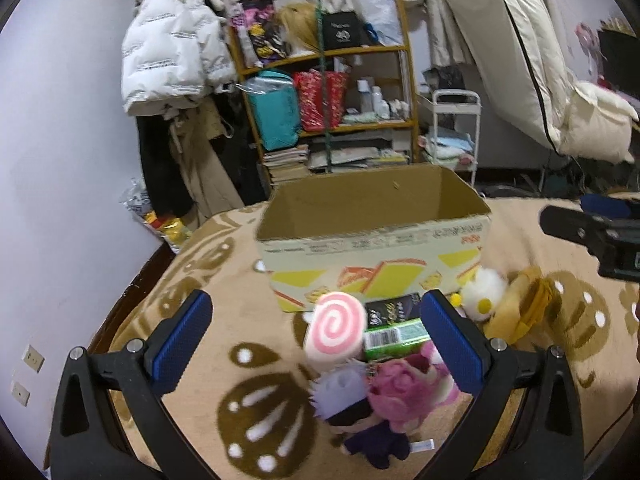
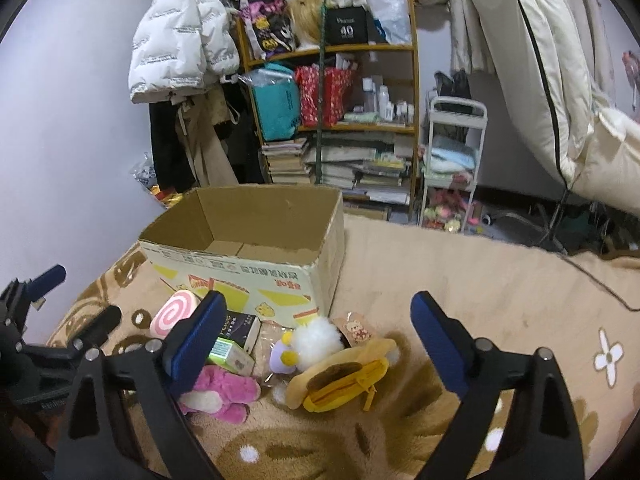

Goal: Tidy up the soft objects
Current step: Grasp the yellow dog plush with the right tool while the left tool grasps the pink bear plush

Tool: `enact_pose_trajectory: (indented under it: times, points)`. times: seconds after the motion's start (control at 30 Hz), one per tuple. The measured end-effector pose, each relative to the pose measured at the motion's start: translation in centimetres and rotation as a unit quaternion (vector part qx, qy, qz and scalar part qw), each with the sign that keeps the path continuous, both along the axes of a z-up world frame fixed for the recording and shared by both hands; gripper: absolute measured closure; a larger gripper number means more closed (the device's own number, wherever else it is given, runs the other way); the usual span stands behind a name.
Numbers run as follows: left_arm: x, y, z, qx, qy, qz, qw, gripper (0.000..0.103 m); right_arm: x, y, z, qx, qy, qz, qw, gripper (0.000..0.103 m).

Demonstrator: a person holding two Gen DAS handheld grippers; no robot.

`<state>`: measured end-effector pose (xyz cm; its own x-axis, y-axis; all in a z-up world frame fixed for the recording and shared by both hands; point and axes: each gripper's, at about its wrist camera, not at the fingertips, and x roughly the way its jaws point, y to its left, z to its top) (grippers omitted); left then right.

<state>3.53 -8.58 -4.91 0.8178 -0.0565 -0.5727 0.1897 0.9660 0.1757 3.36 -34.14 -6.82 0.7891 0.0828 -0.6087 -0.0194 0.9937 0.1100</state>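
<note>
An open cardboard box [image 1: 372, 236] [image 2: 240, 248] stands on a beige patterned blanket [image 1: 224, 360]. Soft toys lie in front of it: a pink swirl cushion [image 1: 334, 330] [image 2: 172, 314], a pink plush [image 1: 404, 396] [image 2: 224, 394], a purple-haired doll [image 1: 352, 408], a white fluffy chick [image 1: 482, 290] [image 2: 316, 340] and a yellow zip pouch [image 1: 520, 308] [image 2: 340, 384]. Green and dark cartons [image 1: 394, 326] [image 2: 234, 340] sit among them. My left gripper [image 1: 316, 344] is open above the swirl cushion and pink plush. Over the chick and pouch my right gripper [image 2: 320, 344] is open, holding nothing.
A wooden shelf [image 1: 324, 92] [image 2: 332, 96] packed with bags, bottles and books stands behind the bed. A white jacket [image 1: 172, 52] hangs at the left, a white cart [image 2: 452, 160] at the right. A cable [image 2: 592, 276] runs across the blanket.
</note>
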Motion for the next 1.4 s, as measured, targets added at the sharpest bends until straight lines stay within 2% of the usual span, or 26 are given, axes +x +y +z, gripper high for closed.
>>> enact_pose_trajectory:
  times: [0.37, 0.47, 0.67, 0.77, 1.0, 1.2, 1.23, 1.27, 1.3, 1.37, 1.4]
  points:
    - [0.4, -3.5, -3.5, 0.034, 0.057, -0.07, 0.9954, 0.001, 3.4, -1.8, -4.6, 0.045, 0.089, 0.0, 0.995, 0.009]
    - [0.6, -4.3, -4.6, 0.048, 0.071, -0.076, 0.9934, 0.001, 4.0, -2.0, -6.0, 0.055, 0.117, 0.004, 0.992, 0.014]
    - [1.0, -4.7, -6.0, 0.062, 0.099, -0.078, 0.9901, 0.001, 4.8, -2.0, -8.2, 0.066, 0.16, 0.012, 0.985, 0.015]
    - [0.9, -4.8, -6.4, 0.073, 0.099, -0.075, 0.9895, 0.001, 4.9, -1.8, -8.6, 0.057, 0.163, 0.011, 0.985, 0.014]
    - [1.0, -4.6, -6.5, 0.063, 0.111, -0.086, 0.9881, 0.018, 5.3, -2.6, -9.2, 0.06, 0.179, -0.008, 0.982, 0.015]
    - [0.6, -4.5, -5.9, 0.057, 0.099, -0.089, 0.9894, 0.028, 5.3, -2.6, -9.4, 0.051, 0.191, -0.01, 0.98, 0.015]
    - [0.6, -4.4, -5.8, 0.054, 0.098, -0.091, 0.9895, 0.03, 5.2, -2.6, -9.4, 0.05, 0.192, -0.011, 0.98, 0.02]
    - [0.6, -4.4, -5.8, 0.05, 0.101, -0.094, 0.9892, 0.037, 5.2, -2.6, -9.5, 0.047, 0.194, -0.013, 0.98, 0.027]
    - [0.6, -4.4, -5.9, 0.047, 0.103, -0.096, 0.9888, 0.049, 5.2, -2.6, -9.4, 0.042, 0.195, -0.017, 0.98, 0.03]
    - [0.8, -4.4, -6.1, 0.039, 0.116, -0.105, 0.9869, 0.061, 5.2, -3.0, -9.6, 0.045, 0.199, -0.025, 0.979, 0.032]
    - [0.8, -4.4, -6.2, 0.035, 0.121, -0.108, 0.9861, 0.062, 5.2, -3.3, -9.7, 0.052, 0.203, -0.03, 0.977, 0.032]
